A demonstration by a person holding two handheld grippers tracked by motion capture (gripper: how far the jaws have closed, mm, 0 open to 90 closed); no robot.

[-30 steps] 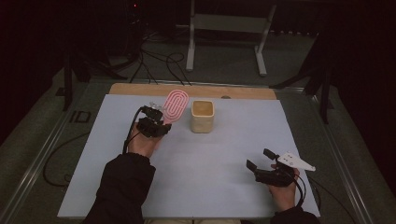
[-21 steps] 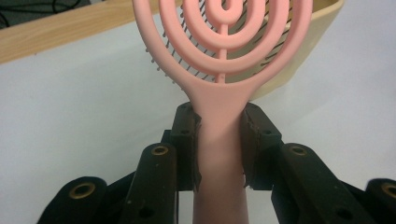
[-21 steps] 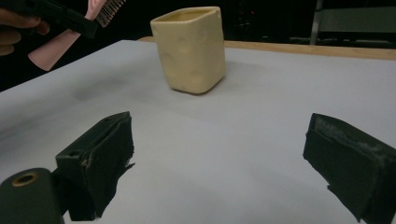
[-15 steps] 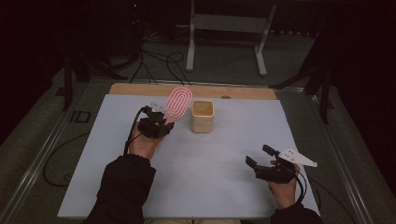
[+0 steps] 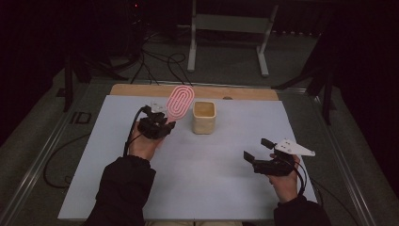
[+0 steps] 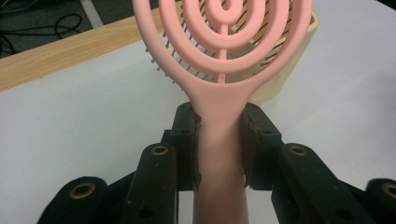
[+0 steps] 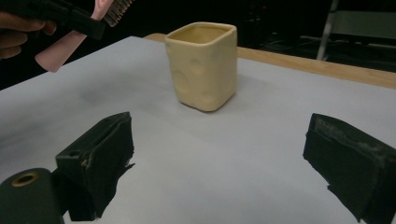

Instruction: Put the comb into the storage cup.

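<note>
My left gripper (image 5: 165,123) is shut on the handle of a pink hairbrush (image 5: 180,100), whose oval head with ring-shaped slots tilts up toward the far side. In the left gripper view both pads clamp the hairbrush (image 6: 219,140) handle, with my left gripper (image 6: 219,140) pointing at the cup behind it. A cream square cup (image 5: 204,117) stands upright just right of the brush head. My right gripper (image 5: 258,149) hovers open at the near right with nothing between its fingers; the right gripper view looks past my right gripper (image 7: 224,158) at the cup (image 7: 203,65).
A light grey mat (image 5: 221,179) covers a wooden table whose far edge (image 5: 235,92) shows. Cables lie on the floor (image 5: 155,61) beyond, beside a white metal stand (image 5: 226,28). Bare mat lies between the two hands.
My right gripper has risen slightly and shifted a little. The left gripper, the hairbrush and the cup have stayed where they were.
</note>
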